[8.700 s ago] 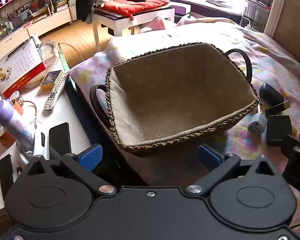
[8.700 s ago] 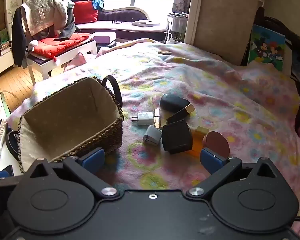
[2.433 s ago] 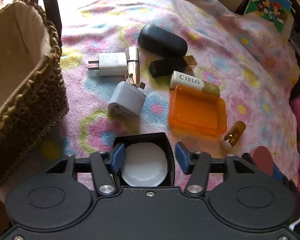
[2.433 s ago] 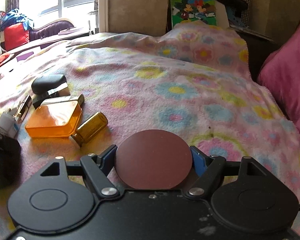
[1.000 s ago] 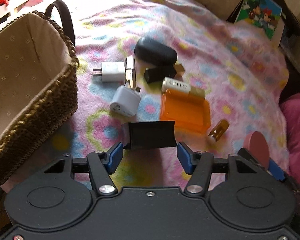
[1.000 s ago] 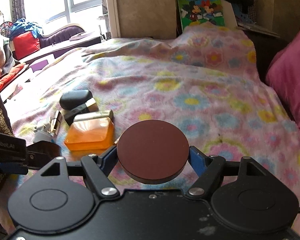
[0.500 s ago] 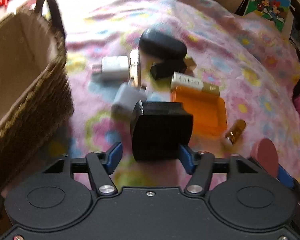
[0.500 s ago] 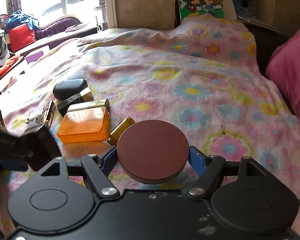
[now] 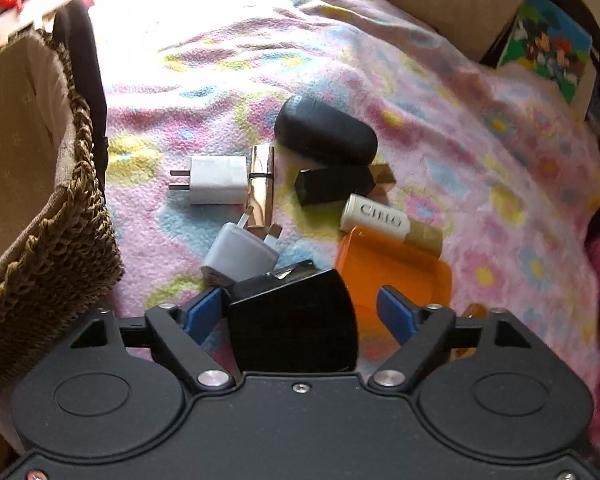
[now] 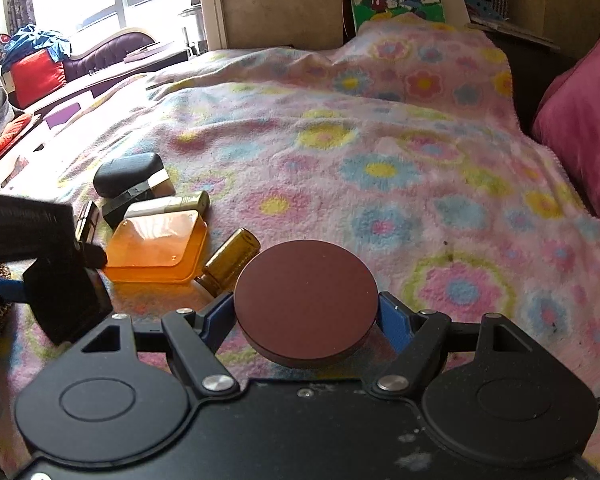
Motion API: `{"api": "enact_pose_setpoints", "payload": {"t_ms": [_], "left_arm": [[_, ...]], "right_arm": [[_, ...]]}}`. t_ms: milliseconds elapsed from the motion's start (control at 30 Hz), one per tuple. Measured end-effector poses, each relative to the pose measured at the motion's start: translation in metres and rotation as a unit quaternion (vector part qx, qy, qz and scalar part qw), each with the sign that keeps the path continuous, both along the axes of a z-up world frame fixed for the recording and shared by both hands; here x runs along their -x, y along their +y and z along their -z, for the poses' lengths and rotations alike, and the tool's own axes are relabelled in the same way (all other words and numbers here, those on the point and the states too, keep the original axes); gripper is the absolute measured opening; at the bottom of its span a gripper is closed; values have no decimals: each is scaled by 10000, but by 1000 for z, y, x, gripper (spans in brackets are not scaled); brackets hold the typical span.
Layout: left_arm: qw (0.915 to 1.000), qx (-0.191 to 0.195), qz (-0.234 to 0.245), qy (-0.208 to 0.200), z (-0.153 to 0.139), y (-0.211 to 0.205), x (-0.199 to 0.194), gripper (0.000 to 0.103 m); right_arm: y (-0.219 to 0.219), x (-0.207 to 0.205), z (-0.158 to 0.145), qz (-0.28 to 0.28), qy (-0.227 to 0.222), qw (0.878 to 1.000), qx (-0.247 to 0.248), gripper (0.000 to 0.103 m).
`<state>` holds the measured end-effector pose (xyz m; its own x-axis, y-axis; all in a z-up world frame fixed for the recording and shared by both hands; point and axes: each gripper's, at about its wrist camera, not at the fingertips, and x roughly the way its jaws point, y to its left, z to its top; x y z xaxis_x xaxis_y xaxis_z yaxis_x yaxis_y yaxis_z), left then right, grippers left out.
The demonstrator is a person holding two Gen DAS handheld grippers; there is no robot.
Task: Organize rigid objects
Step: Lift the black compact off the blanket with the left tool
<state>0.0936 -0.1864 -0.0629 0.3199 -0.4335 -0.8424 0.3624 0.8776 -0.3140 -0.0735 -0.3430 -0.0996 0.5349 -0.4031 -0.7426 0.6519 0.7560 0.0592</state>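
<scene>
Black and glossy, the square plastic case [image 9: 296, 328] low between the pads of the left claw [image 9: 300, 308], tilted, broad face up toward the camera. Jaws opening: left pad at or just beside the case's left edge, right pad clearly off the other edge, so no squeeze on it now. Whether resting on the pink flowered fleece blanket [image 9: 480, 160] of the bed or just above it, impossible to tell. Brown woven lined basket [image 9: 48, 248] off to the left of this claw, near, its rim higher than the case; probably the goal, and the left hand the nearer one. Translucent orange plastic box [image 9: 400, 272] and pale grey plug adapter [image 9: 240, 256] just beyond the case, crowding any fresh grasp. Right claw [image 10: 306, 316] clamped on the flat round maroon disc [image 10: 306, 296], held level above the blanket, farther from the basket.
</scene>
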Motion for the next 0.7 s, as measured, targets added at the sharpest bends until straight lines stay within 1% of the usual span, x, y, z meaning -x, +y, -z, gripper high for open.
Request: {"api": "enact_pose_setpoints", "payload": {"t_ms": [33,100,133,233,333,367,400,433,467,500,633,700], "left_arm": [[9999,75,-46,91,0,1,-2,88],[9995,176,-136,202,2,3,-5,89],[9995,154,-155,235,4,2,-6,89],[9994,-41,-148,305,11,-3,-7,89],[9989,-312,-39,343,19,-11,-4,90],[9990,-343,2,294,20,-12,-3,87],[9992,-322,43,246,18,-13,-1,81],[9994,-233,120,226,16,-13,-1,66],[9994,-128,184,257,13,-13,-1,66],[9995,-150,148,233,11,-12,1,66],[9982,-587,55,-147,3,-15,8,65],[9978,-579,-5,-333,-8,-12,11,65]], "right_arm": [[0,0,1,2,4,10000,-6,76],[-1,0,3,2,24,10000,-11,76],[-1,-1,5,0,36,10000,-11,76],[-3,-3,7,-2,51,10000,-36,76],[-3,-3,8,-36,74,10000,5,76],[-2,-4,8,-56,71,10000,16,76],[-2,-4,8,-75,68,9999,24,76],[-2,-4,8,-83,61,9999,29,76],[-1,-4,8,-85,54,9999,26,76],[-2,-4,8,-77,43,10000,12,76],[-2,-5,5,-81,-14,10000,-38,76],[-4,-5,-2,-71,-103,9999,-69,76]]}}
